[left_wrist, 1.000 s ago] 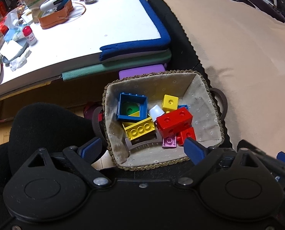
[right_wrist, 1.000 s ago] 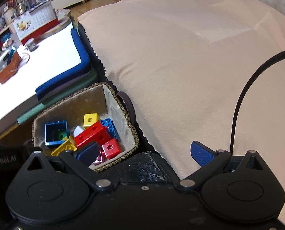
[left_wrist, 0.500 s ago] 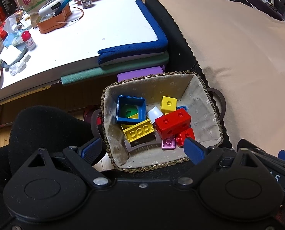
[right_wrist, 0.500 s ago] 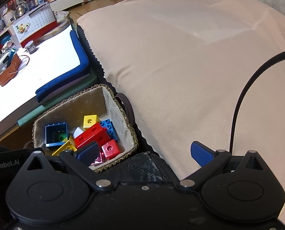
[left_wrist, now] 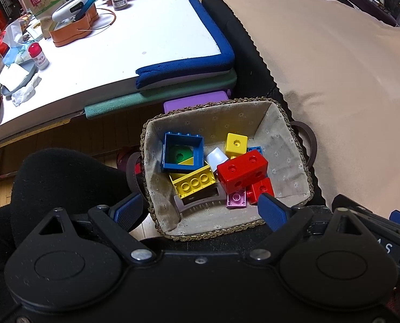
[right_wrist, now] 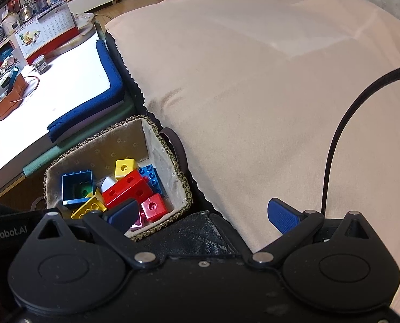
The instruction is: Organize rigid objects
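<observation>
Beside the bed, whose beige cover point(right_wrist: 253, 94) fills most of the right wrist view, a white tabletop point(left_wrist: 113, 48) with blue foam padding along its near edge and corner carries unrelated clutter at its far side. Between the bed edge and the tabletop corner sits a lined woven basket point(left_wrist: 294, 145), its long axis running roughly parallel to the bed edge; its placement there likely keeps it within reach of both hands. The basket holds the toy bricks in a loose pile. Largest is the blue hollow frame brick point(left_wrist: 182, 152), tilted with its opening facing upward, at the left side of the basket. The red brick point(left_wrist: 241, 172) lies near the centre, its long axis aimed toward the far right corner of the basket. The yellow brick point(left_wrist: 193, 183) lies studs-up just below the frame brick, long axis similarly slanted. A small yellow cube point(left_wrist: 236, 142) and a pink plate point(left_wrist: 236, 199) complete the pile. The left gripper point(left_wrist: 200, 210) hovers above the near rim, jaws spread wide and empty. The right gripper point(right_wrist: 202, 215) hangs over the bed edge, jaws likewise apart, holding nothing.
</observation>
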Demonstrator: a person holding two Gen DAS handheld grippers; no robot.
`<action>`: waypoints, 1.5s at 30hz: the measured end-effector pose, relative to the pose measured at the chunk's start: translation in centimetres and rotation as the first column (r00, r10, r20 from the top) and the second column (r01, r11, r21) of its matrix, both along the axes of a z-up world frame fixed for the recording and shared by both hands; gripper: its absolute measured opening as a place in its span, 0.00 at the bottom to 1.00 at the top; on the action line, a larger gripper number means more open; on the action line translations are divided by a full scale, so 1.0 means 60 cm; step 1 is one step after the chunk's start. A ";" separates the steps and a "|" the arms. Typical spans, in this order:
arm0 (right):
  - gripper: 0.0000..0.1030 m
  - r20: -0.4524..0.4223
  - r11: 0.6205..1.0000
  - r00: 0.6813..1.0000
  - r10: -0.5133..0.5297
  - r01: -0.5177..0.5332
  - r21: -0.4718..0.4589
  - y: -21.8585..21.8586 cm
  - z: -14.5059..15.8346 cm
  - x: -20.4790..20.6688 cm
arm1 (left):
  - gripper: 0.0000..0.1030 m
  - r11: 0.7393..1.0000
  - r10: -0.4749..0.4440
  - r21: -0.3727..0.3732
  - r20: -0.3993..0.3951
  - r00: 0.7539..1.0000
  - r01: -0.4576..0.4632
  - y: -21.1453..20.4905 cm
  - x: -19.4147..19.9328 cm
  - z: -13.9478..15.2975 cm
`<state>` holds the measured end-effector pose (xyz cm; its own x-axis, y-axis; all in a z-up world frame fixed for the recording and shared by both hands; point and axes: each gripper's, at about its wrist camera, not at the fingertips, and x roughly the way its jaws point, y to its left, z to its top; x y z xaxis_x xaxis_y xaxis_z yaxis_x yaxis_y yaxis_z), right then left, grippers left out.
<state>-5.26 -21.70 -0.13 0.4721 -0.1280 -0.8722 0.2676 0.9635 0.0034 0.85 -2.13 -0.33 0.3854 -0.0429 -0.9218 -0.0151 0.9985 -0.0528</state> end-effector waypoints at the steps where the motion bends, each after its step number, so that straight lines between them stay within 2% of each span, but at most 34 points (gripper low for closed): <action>1: 0.99 -0.001 1.000 1.000 0.000 0.000 -0.001 0.000 0.000 0.000 | 0.86 1.000 0.000 0.000 0.000 1.000 0.000 0.000 0.000 0.000; 45: 0.99 -0.017 1.000 1.000 0.002 -0.002 -0.012 0.006 -0.008 -0.002 | 0.86 1.000 -0.014 0.010 0.000 1.000 0.014 -0.002 0.000 -0.002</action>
